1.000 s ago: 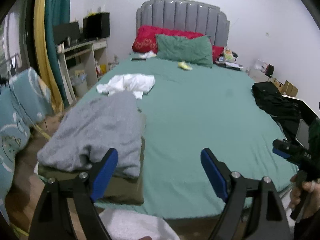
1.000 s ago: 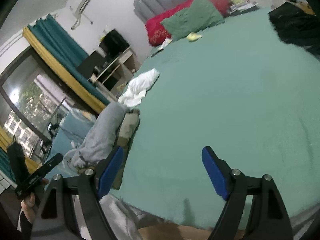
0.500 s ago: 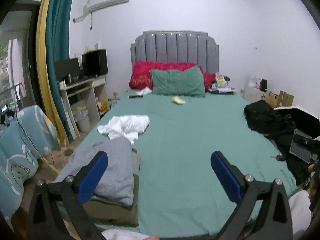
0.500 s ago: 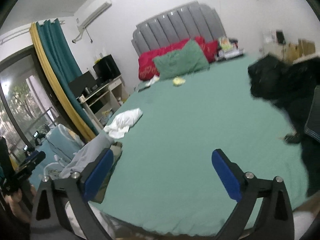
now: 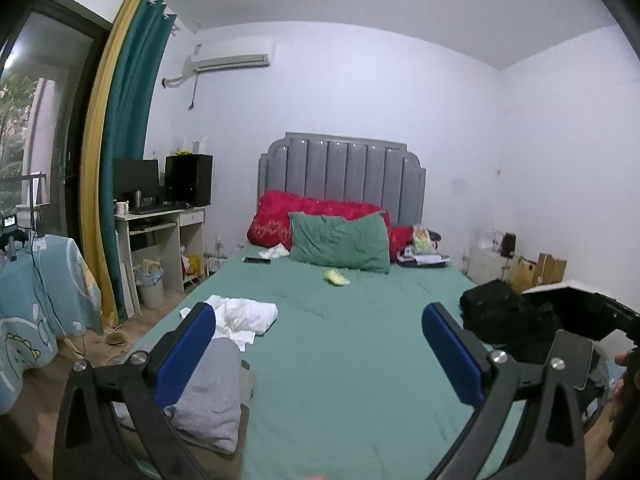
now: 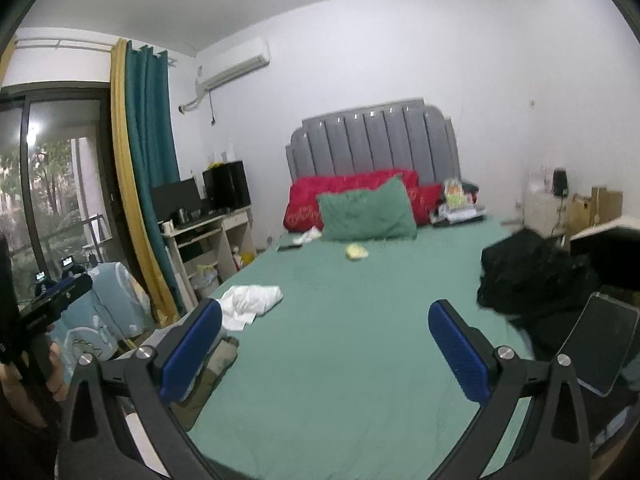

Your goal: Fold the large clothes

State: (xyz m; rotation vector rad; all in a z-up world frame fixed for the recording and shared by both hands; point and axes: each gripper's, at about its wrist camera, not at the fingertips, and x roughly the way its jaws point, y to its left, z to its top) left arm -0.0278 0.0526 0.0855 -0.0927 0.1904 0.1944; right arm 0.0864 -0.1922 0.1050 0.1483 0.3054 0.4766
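A folded grey garment (image 5: 212,396) lies on an olive one (image 6: 208,380) at the bed's near left corner. A crumpled white garment (image 5: 244,316) lies further up the left side; it also shows in the right wrist view (image 6: 252,300). A black clothes pile (image 5: 504,320) sits on the bed's right edge, also seen in the right wrist view (image 6: 532,276). My left gripper (image 5: 320,348) and right gripper (image 6: 324,350) are both open, empty, held level above the foot of the green bed (image 5: 344,360).
Red and green pillows (image 5: 340,240) lean on the grey headboard. A desk (image 5: 160,240) with a monitor stands left of the bed, by teal and yellow curtains. A phone (image 6: 600,344) lies by the black pile. Boxes (image 5: 540,272) stand at the right wall.
Both grippers have lifted and tilted up from looking down at the bed to looking level across the room. Both stay open and empty.
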